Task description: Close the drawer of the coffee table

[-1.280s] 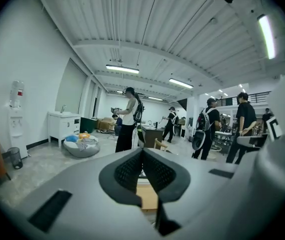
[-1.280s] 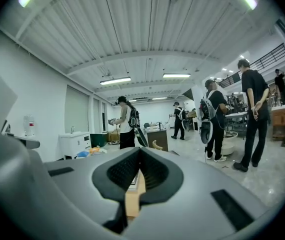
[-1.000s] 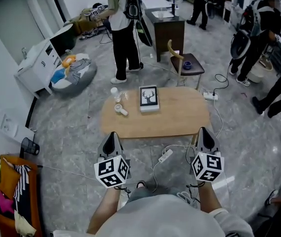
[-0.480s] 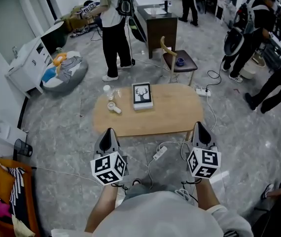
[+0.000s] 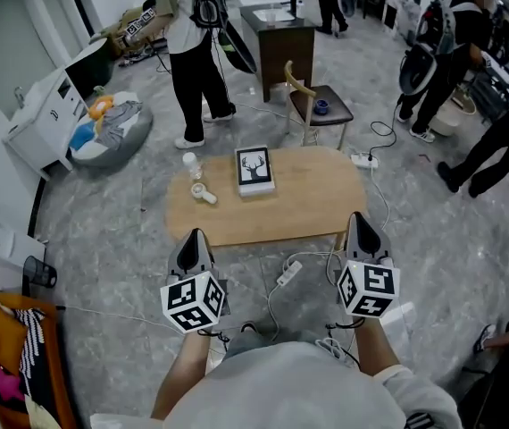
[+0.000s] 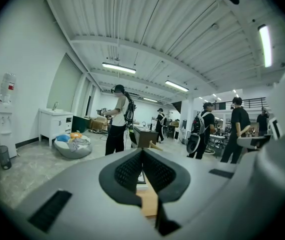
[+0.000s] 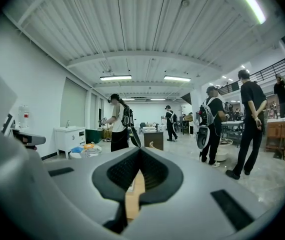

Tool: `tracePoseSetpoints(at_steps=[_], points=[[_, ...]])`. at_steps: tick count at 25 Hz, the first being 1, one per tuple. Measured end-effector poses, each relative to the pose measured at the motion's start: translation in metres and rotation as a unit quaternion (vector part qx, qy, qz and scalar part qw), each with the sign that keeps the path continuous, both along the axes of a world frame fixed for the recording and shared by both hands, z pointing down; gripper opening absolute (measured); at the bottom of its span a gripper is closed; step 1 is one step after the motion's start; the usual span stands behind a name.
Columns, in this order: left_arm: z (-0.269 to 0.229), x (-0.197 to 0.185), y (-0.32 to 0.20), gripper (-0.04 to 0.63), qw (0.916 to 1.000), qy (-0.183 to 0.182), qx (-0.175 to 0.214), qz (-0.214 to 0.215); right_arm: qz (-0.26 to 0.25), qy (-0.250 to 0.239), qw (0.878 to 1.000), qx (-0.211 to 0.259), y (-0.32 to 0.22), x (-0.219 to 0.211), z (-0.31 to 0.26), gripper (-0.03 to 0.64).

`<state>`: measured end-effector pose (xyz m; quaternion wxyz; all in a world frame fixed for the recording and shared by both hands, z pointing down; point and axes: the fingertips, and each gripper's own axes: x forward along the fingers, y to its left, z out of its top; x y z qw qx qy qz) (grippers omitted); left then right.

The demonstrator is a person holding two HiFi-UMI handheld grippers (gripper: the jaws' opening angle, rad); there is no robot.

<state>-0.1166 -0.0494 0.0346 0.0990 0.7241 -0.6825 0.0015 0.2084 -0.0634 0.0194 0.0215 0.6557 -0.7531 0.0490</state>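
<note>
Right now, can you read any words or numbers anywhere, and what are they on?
No text is readable.
Marker cubes: black-and-white patterns, no letters.
Deer picture on the coffee table: no legible words.
Red label on the water dispenser: too small.

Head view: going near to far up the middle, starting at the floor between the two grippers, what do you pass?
power strip → coffee table → chair → dark cabinet
</note>
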Motion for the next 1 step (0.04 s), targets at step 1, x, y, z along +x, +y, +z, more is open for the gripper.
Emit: tracePoseSetpoints(at_steps=[1], points=[[-0.0001, -0.0013, -0.0008, -0.003, 1.0, 0.0, 0.0, 0.0, 0.0, 0.0, 1.0, 0.0, -0.0008, -0.0012, -0.0002, 0.0]])
